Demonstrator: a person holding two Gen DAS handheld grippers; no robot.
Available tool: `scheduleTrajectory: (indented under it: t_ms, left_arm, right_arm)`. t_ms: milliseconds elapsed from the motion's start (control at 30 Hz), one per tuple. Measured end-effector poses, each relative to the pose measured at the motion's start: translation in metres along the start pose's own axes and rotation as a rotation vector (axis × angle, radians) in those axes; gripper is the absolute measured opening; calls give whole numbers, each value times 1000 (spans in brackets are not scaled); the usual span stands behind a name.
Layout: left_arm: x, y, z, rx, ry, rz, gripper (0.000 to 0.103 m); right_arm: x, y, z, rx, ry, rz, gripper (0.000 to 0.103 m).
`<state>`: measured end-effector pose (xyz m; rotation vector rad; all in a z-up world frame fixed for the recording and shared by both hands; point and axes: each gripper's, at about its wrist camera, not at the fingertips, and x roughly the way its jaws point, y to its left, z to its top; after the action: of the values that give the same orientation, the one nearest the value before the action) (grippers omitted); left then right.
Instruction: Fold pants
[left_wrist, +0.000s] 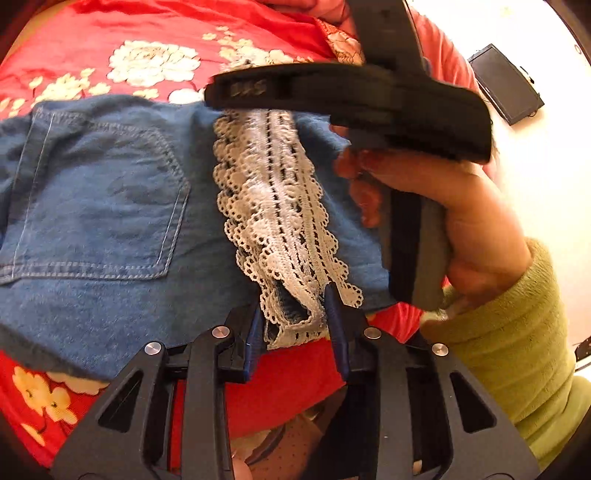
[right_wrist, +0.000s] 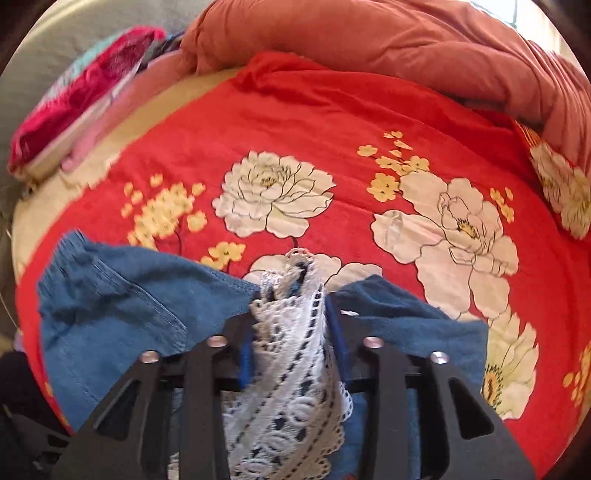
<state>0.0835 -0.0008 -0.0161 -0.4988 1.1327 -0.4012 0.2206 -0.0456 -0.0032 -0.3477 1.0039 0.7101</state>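
Blue denim pants with a back pocket and a white lace trim lie on a red floral bedspread. My left gripper is shut on the near end of the lace hem. The right gripper's black body and the hand holding it sit over the far end of the lace. In the right wrist view my right gripper is shut on the bunched lace trim, with the denim spreading on both sides.
A rust-orange quilt is heaped at the far side of the bedspread. A pink and red folded pile lies at the far left. A black flat device lies on the pale floor to the right.
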Motion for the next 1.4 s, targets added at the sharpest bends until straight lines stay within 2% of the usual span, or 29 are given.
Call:
scheduleTrajectory:
  t_ms: [67,233,433,600,667,767,833,933,1067,1133,1200,1300,1400]
  left_arm:
    - [-2,3,-1,0,7,-8,24]
    - [-9,6,0,0,7,-34,24]
    - [-18,5,4,1,4,-64,24]
    - [-27,13,12,-32,-46,-58,25]
    - [-22,14,14,-47,-56,-40,26]
    - [-23,11,12,-35,-62,-22,26]
    - [-25,11,17,-21,-94,-24,26]
    - [-34,8,23,19,-160,8,33]
    - [-23,0,34,80,-193,90,34]
    - [-18,-5,39,111,-206,102,34]
    - [-18,-11,45,140,-229,116,34]
    - [-13,-23,54,214,-267,178,33]
    - [-2,-29,65,254,-267,185,33]
  right_arm:
    - [-3,1,-2,5,-4,52,55]
    - [-42,-29,-10,144,-114,156,61]
    - [-94,-56,-47,191,-203,102,61]
    - [-108,-50,-101,155,-186,98,61]
    - [-104,-45,-122,143,-148,93,61]
    - [-88,-37,-147,112,-79,16,61]
    - [-78,-31,-160,94,-57,-3,61]
    - [-75,-27,-175,91,-113,-27,61]
    - [-78,-29,-182,113,-147,-19,61]
    - [-83,-30,-181,115,-154,-16,61]
    - [-97,-29,-185,129,-196,-6,61]
    - [-112,-24,-189,123,-240,6,61]
    - [-116,-18,-190,102,-248,24,61]
